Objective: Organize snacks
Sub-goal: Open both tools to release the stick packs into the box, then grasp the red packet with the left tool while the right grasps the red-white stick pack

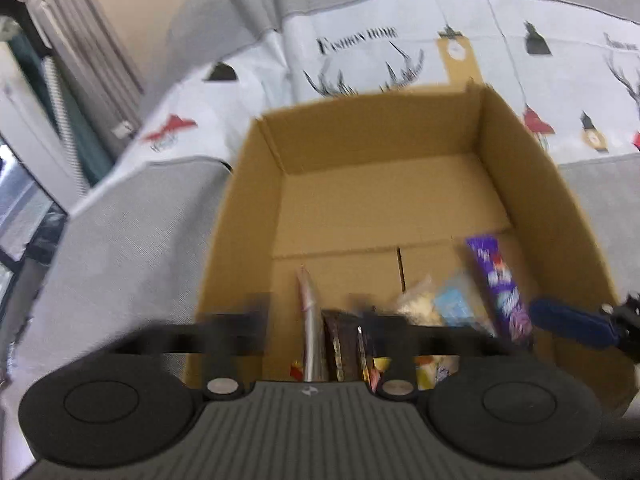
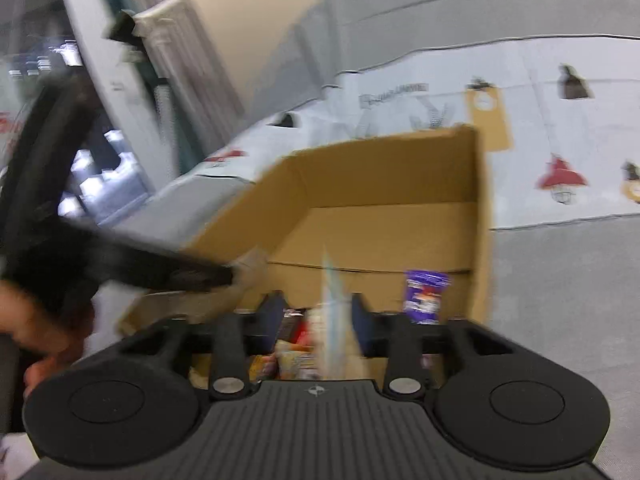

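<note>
An open cardboard box (image 1: 384,200) sits on a grey sofa and holds several snack packs at its near end. Among them are a purple packet (image 1: 500,284), a silver packet (image 1: 310,320), a dark bar (image 1: 340,340) and a clear bag of pale pieces (image 1: 418,300). My left gripper (image 1: 316,312) is open above the box's near edge, empty. My right gripper (image 2: 316,312) is over the box (image 2: 380,220); a pale blue and white packet (image 2: 334,328) stands between its fingers. The purple packet (image 2: 424,296) leans on the right wall. Both views are blurred.
The sofa (image 1: 120,260) has a white cushion cover (image 1: 400,52) printed with antlers and lamps behind the box. The other gripper's blue finger (image 1: 572,324) shows at the box's right wall. The left gripper's arm (image 2: 120,264) crosses the right wrist view. Curtains and a window are at far left.
</note>
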